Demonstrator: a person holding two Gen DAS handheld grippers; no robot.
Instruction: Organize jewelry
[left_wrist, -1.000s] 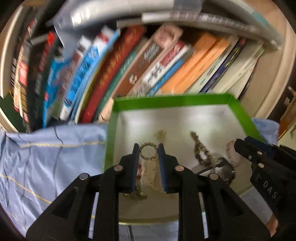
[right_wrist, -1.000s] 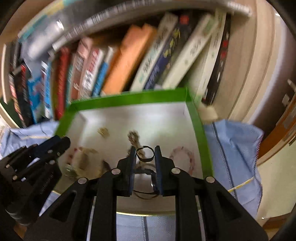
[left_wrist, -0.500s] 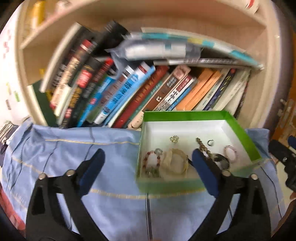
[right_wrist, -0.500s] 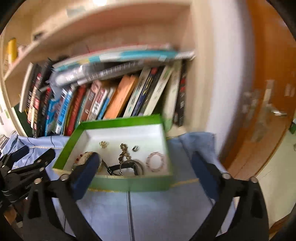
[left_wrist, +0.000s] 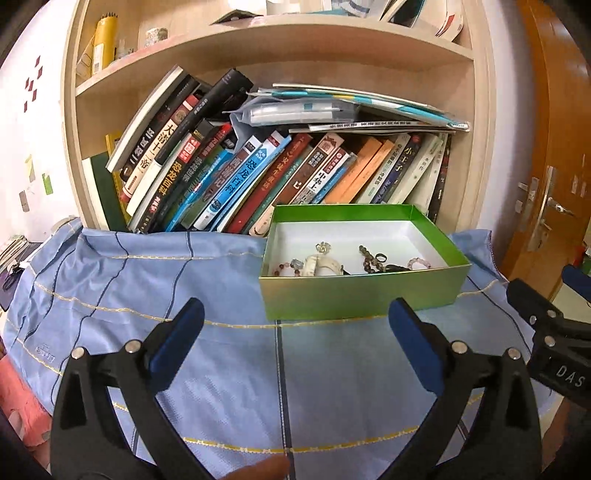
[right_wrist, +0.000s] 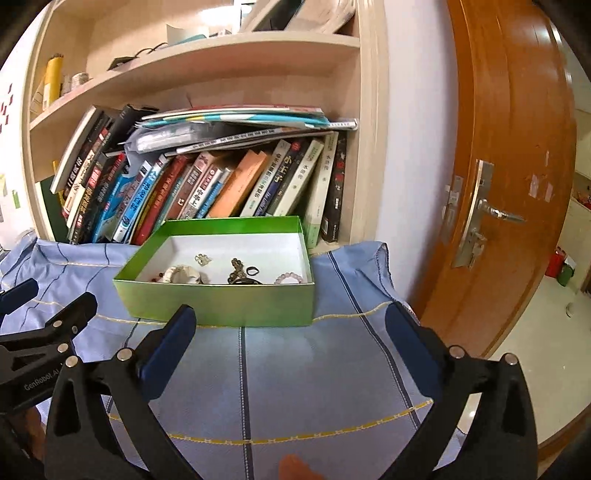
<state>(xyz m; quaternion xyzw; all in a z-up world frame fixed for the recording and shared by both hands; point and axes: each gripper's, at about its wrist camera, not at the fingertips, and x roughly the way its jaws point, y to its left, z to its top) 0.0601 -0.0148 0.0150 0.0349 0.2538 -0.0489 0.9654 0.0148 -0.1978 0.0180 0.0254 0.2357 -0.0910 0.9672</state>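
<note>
A green box (left_wrist: 362, 291) (right_wrist: 221, 301) with a white inside stands on a blue cloth in front of a bookshelf. Several pieces of jewelry lie in it: a white bangle (left_wrist: 325, 263) (right_wrist: 181, 274), beaded bracelets (left_wrist: 286, 265) (right_wrist: 290, 277), a bead chain (left_wrist: 365, 254) and a small dark ring (right_wrist: 252, 271). My left gripper (left_wrist: 293, 317) hovers open over the cloth, short of the box, with nothing between its blue pads. My right gripper (right_wrist: 290, 321) is open too, empty, just in front of the box's near wall.
The blue cloth (left_wrist: 147, 295) (right_wrist: 332, 369) covers the table. Leaning books (left_wrist: 240, 177) (right_wrist: 177, 192) fill the shelf right behind the box. A wooden door (right_wrist: 498, 184) with a metal handle stands to the right. Pink fabric (left_wrist: 18, 398) shows at the lower left.
Both grippers were shut on rings over the box a second ago. Each has opened wide, left its ring in the box, and pulled back and up away from it.
</note>
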